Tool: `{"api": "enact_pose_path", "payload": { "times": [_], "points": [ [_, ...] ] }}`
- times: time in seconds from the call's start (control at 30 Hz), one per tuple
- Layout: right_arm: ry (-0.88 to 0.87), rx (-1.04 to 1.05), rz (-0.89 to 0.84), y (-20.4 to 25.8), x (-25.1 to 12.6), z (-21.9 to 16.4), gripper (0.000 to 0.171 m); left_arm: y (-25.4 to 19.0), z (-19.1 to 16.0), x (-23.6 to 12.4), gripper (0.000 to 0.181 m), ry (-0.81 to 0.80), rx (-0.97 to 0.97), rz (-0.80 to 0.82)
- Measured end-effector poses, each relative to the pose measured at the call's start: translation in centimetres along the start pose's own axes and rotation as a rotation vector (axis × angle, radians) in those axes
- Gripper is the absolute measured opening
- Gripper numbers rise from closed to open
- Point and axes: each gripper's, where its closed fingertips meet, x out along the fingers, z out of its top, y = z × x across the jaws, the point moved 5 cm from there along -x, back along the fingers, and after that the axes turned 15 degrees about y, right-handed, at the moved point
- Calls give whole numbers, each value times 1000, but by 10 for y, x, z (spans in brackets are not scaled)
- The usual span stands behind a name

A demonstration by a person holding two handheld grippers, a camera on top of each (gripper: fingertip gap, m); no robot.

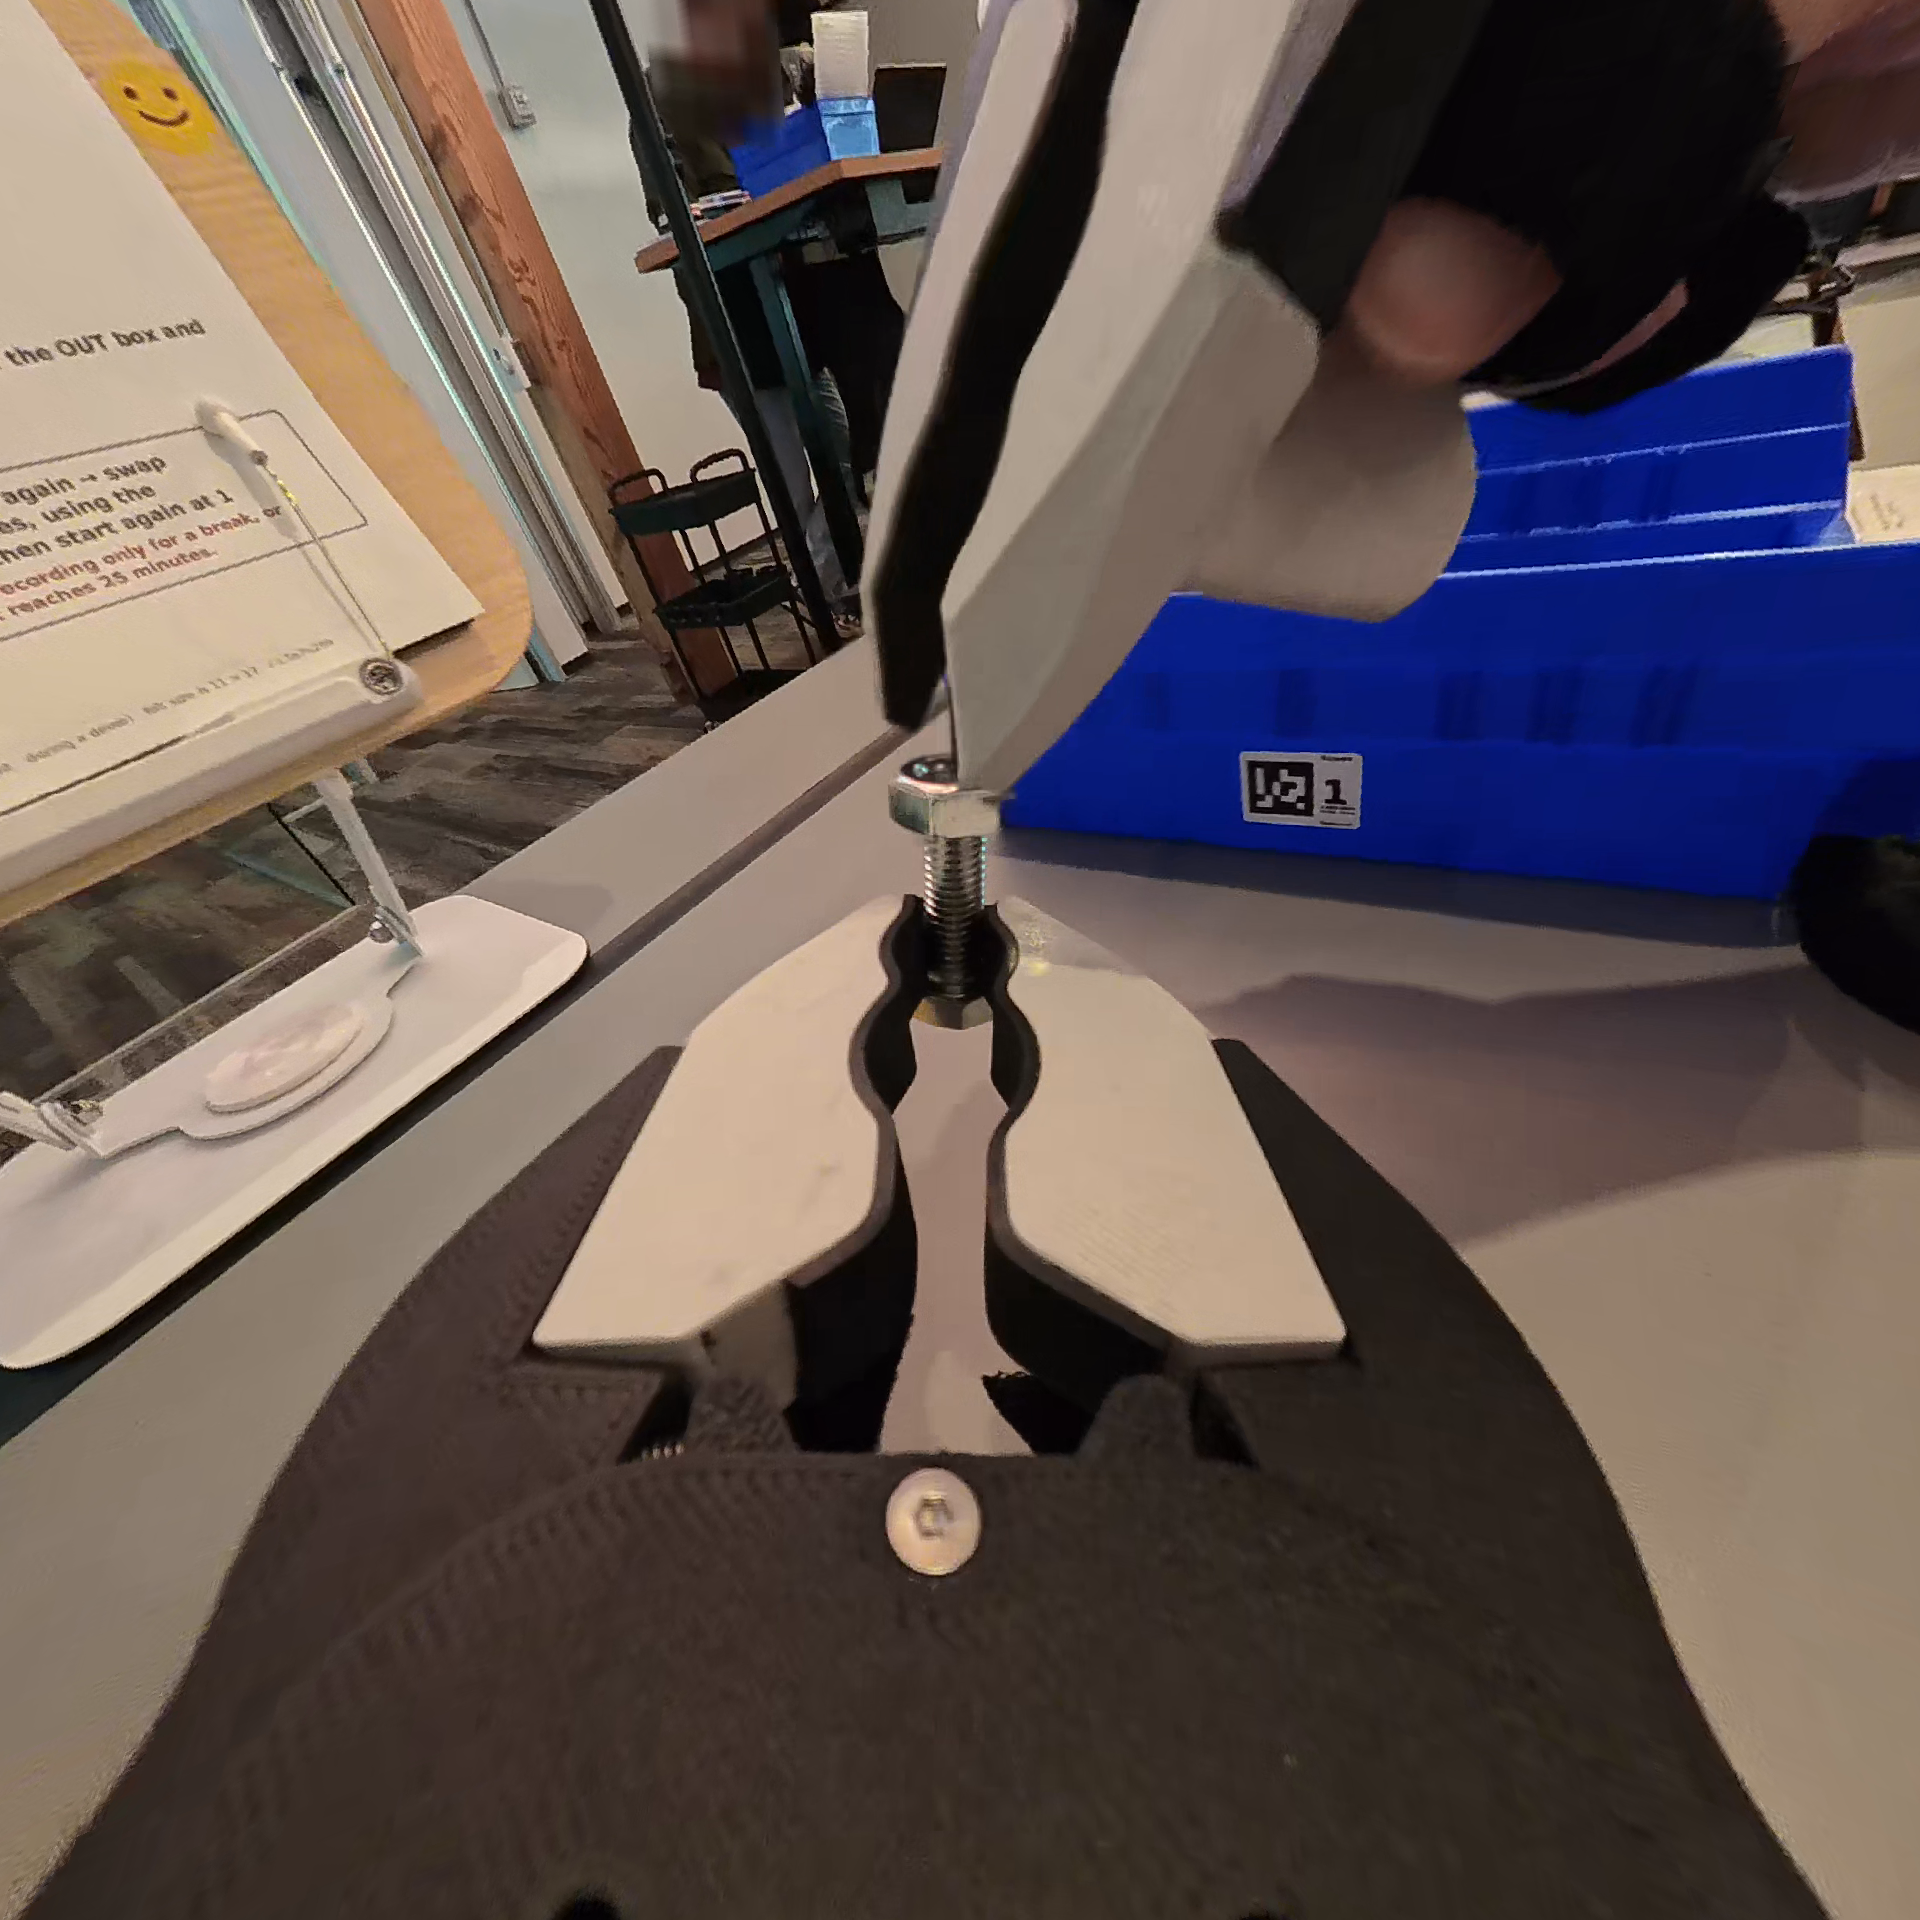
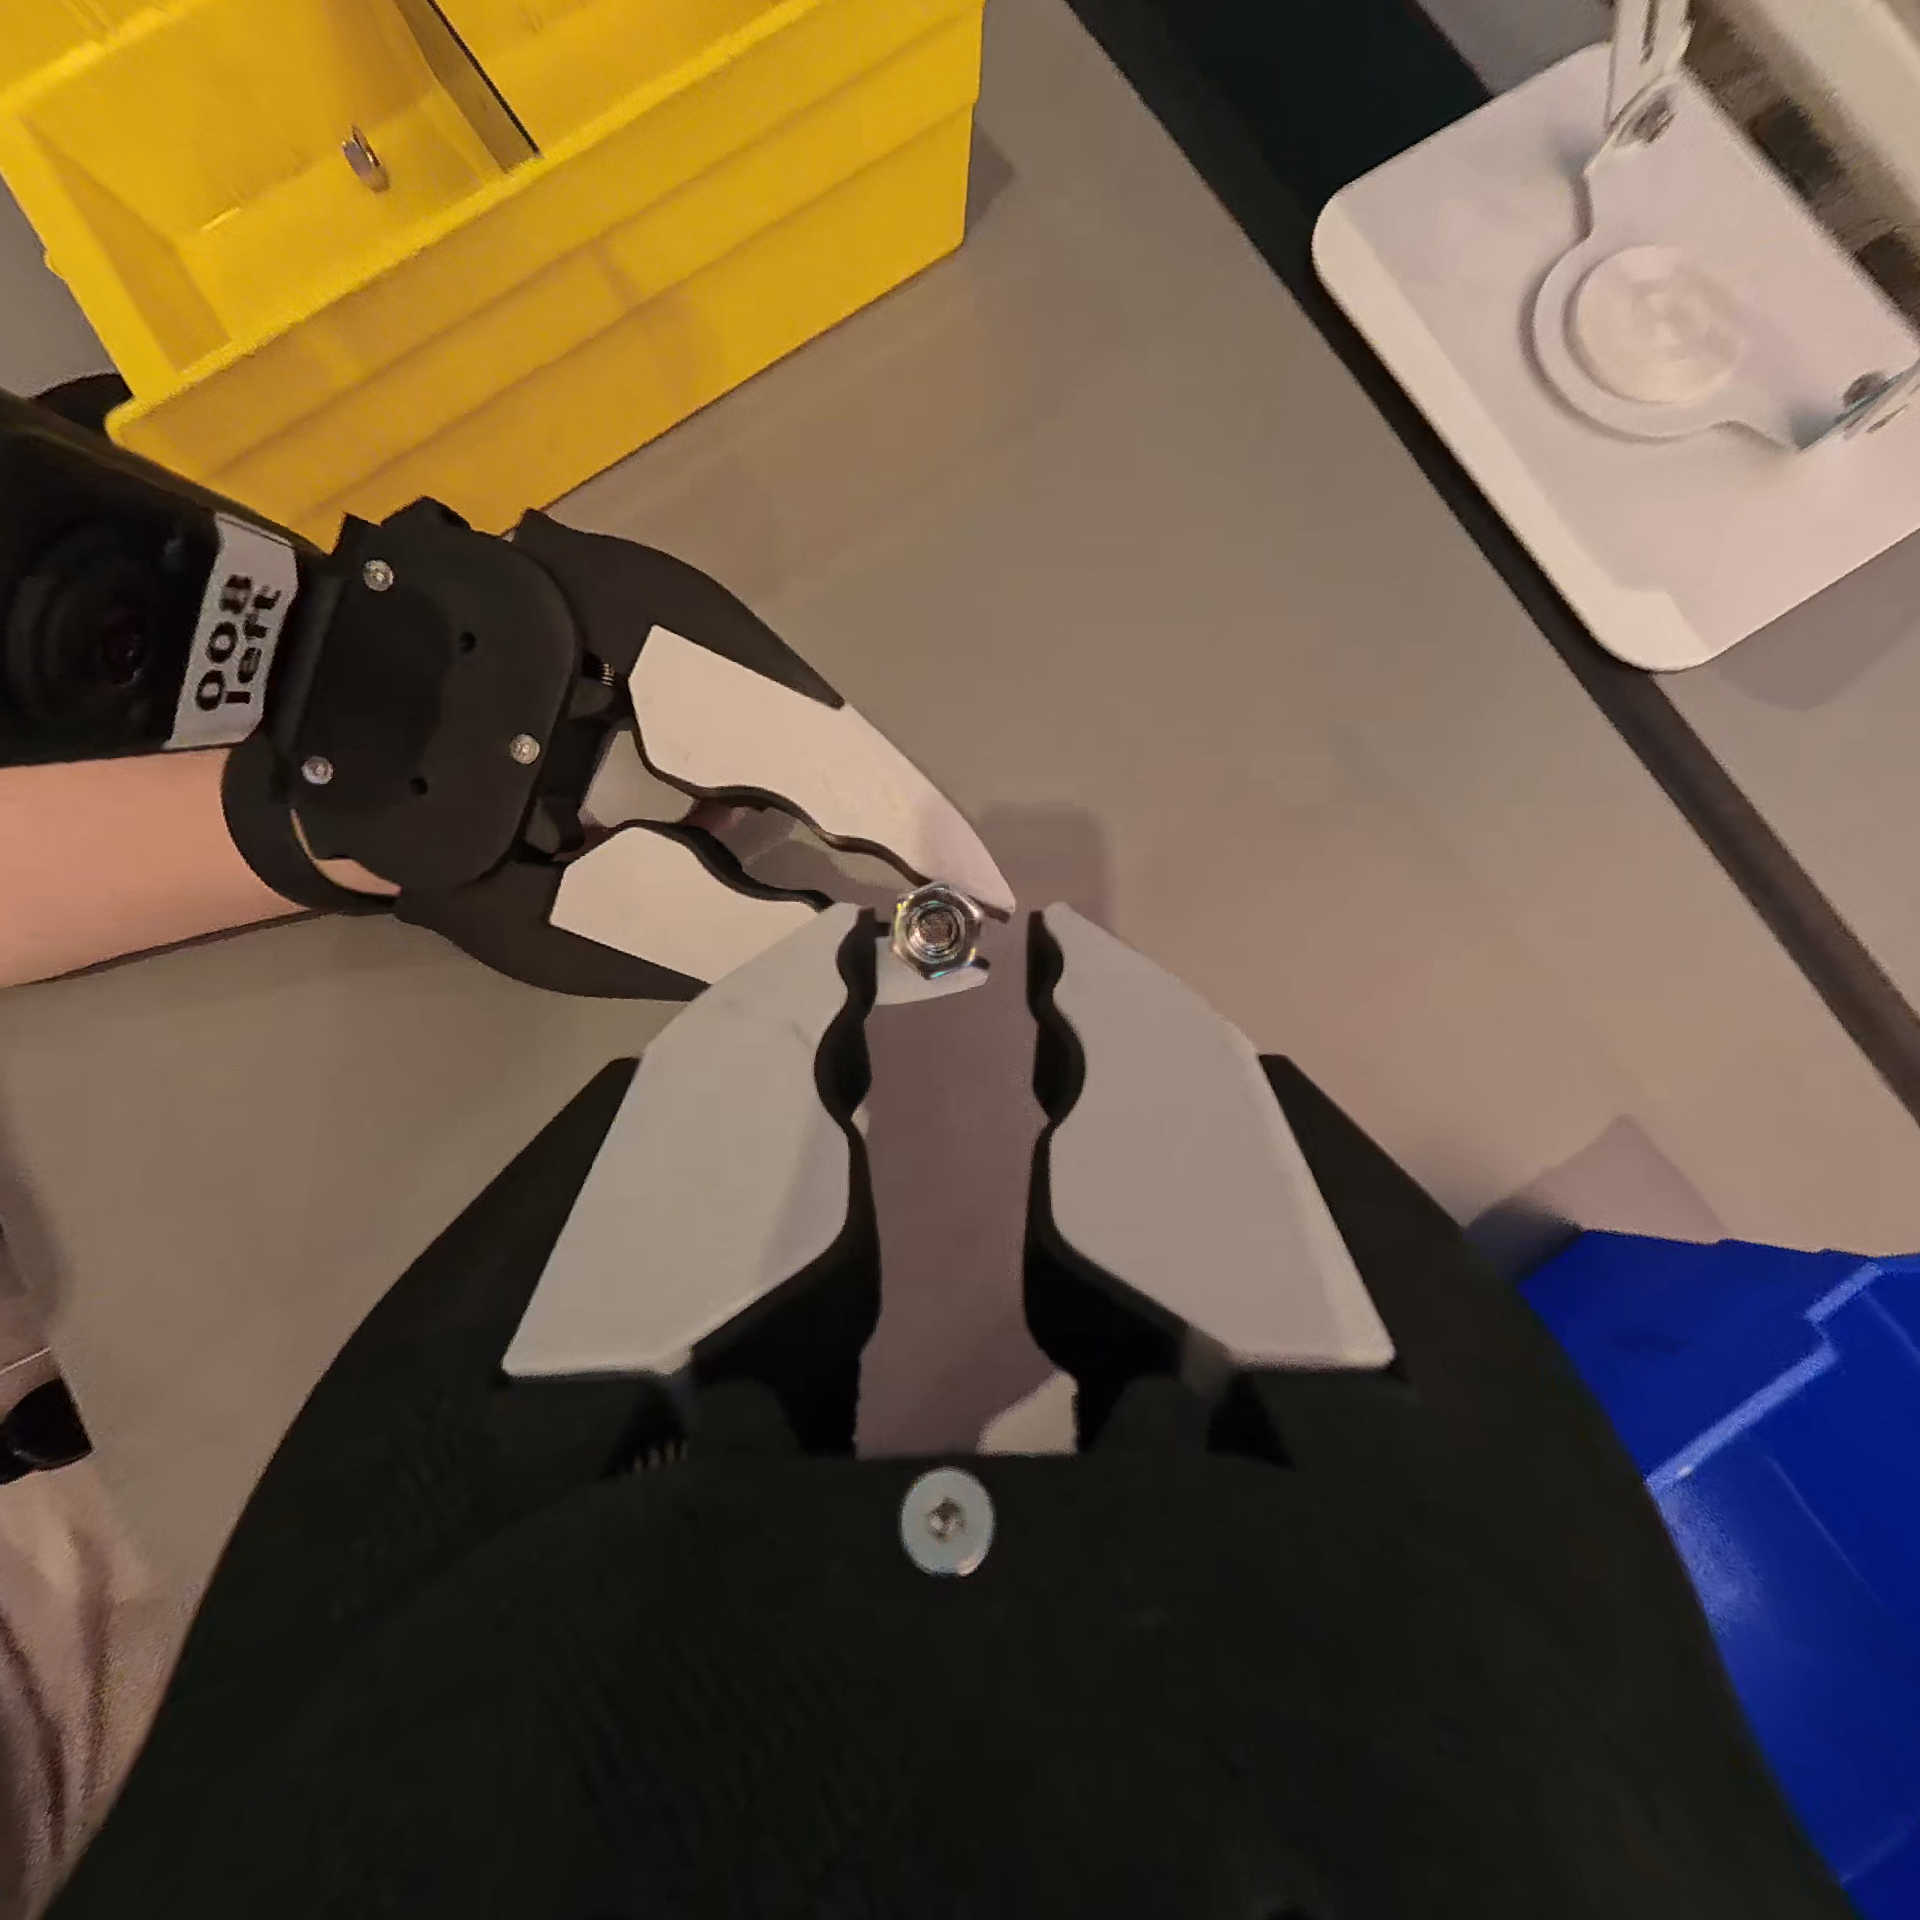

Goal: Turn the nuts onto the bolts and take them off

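Note:
A steel bolt (image 1: 948, 914) stands upright over the grey table (image 1: 1455, 1351), head down. My left gripper (image 1: 951, 925) is shut on its threaded shaft. A hex nut (image 1: 940, 805) sits at the top end of the bolt; it also shows from above in the right wrist view (image 2: 935, 930). My right gripper (image 2: 951, 920) points down over the nut, jaws open, with a gap on the right side of the nut. In the left wrist view the right gripper (image 1: 948, 748) comes down from the upper right. The left gripper's fingers (image 2: 810, 758) reach in from the left.
A blue bin (image 1: 1558, 727) stands close behind the bolt and a yellow bin (image 2: 520, 260) with a washer (image 2: 364, 156) lies to the far left. A white stand base (image 2: 1610, 364) holding an instruction sheet (image 1: 156, 520) sits by the table edge (image 1: 727, 821).

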Motion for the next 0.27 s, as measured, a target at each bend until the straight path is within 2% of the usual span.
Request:
{"api": "enact_pose_path", "payload": {
  "times": [0.13, 0.27],
  "points": [
    [-105, -128, -9, 2, -12, 5, 43, 5, 2, -3, 9, -30, -44, -3],
    [-63, -261, -111, 2, -5, 2, 49, 10, 4, -8, 9, -77, -90, -13]
  ]
}}
